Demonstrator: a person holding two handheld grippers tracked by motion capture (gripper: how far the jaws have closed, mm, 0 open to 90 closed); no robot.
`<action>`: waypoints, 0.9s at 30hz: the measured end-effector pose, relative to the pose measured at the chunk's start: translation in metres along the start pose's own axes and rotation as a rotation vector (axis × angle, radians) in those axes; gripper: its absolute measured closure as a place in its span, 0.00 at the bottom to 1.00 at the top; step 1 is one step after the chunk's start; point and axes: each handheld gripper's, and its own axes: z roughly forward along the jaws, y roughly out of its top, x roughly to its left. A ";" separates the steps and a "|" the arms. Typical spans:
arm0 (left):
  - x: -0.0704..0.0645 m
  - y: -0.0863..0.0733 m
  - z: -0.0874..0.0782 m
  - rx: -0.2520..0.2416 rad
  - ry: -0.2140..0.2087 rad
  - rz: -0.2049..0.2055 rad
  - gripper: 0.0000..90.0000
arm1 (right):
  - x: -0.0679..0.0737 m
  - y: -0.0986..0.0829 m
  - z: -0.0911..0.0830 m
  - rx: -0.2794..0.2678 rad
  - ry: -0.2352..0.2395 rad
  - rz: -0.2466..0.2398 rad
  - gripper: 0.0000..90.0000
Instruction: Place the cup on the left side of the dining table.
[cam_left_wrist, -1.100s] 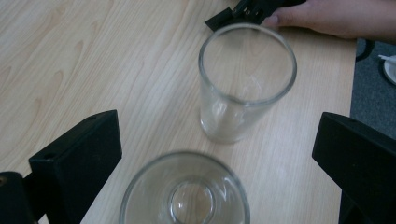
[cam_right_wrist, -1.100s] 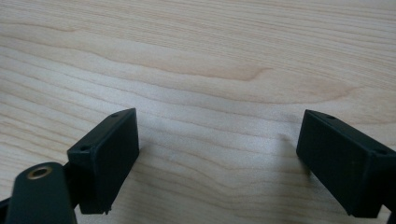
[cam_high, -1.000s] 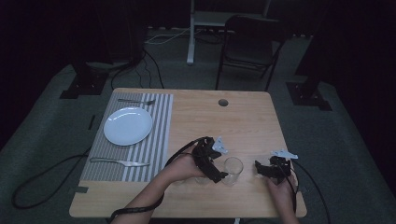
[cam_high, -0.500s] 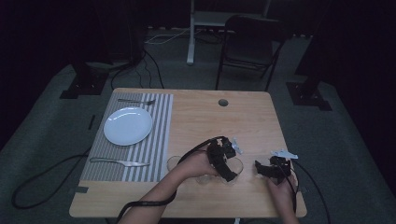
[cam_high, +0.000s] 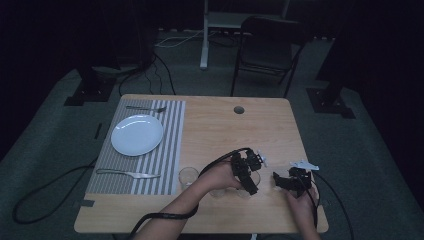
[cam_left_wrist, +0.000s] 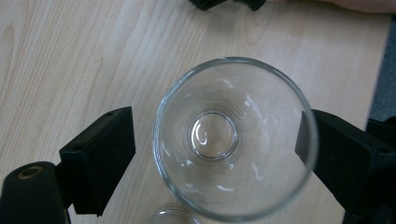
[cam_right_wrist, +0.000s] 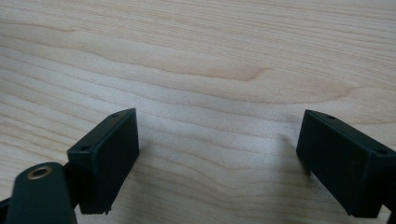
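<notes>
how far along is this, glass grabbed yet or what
Laid out already: plate, fork and knife on the striped mat, one glass by its edge. In hand: the left gripper straddles a second glass, jaws open, a gap at the left one. Left: closing and moving it. The right gripper is open over bare table.

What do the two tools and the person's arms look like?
Both tools are black, each with two blocky rectangular jaws and a brass-coloured eyelet near the left one. A light three-cornered plate tops the right tool. Black cables trail from each. The forearms are bare, without sleeves.
</notes>
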 end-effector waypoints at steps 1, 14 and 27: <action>0.000 0.000 0.002 0.003 -0.002 0.002 0.13 | 0.000 0.000 0.000 0.000 0.000 0.000 0.14; -0.006 0.003 0.015 0.088 0.019 0.050 0.31 | 0.000 0.000 0.000 -0.002 0.000 0.001 0.14; -0.004 0.005 0.017 0.085 0.016 0.035 0.32 | 0.000 0.000 0.000 -0.001 0.000 0.001 0.14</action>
